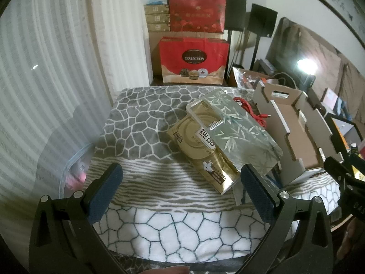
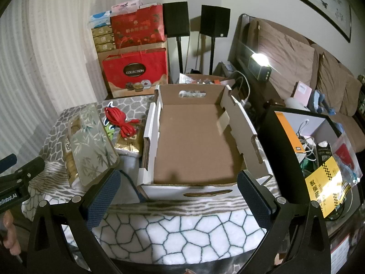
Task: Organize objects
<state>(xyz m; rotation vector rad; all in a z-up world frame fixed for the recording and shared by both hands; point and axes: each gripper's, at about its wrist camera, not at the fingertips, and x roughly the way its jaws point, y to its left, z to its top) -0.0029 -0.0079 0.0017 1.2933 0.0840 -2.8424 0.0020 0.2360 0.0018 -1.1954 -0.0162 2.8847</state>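
Note:
A gold carton [image 1: 203, 153] lies on the patterned blanket [image 1: 146, 118], with a clear bamboo-print box [image 1: 237, 125] resting on its far end. Both also show in the right wrist view, the gold carton [image 2: 69, 159] under the bamboo box [image 2: 91, 141]. A red cord [image 2: 118, 119] lies behind them on a gold packet [image 2: 127, 145]. An empty open cardboard box [image 2: 196, 141] stands to their right; it shows in the left wrist view too [image 1: 296, 132]. My left gripper [image 1: 180, 175] is open just short of the gold carton. My right gripper [image 2: 178, 182] is open before the cardboard box.
Red gift bags [image 1: 194, 59] and stacked boxes stand behind the table. A black bin [image 2: 319, 150] full of cables and packets is at the right. Two speakers on stands [image 2: 196, 20] and a sofa [image 2: 319, 68] lie beyond. A plastic bag [image 1: 75, 171] hangs off the table's left.

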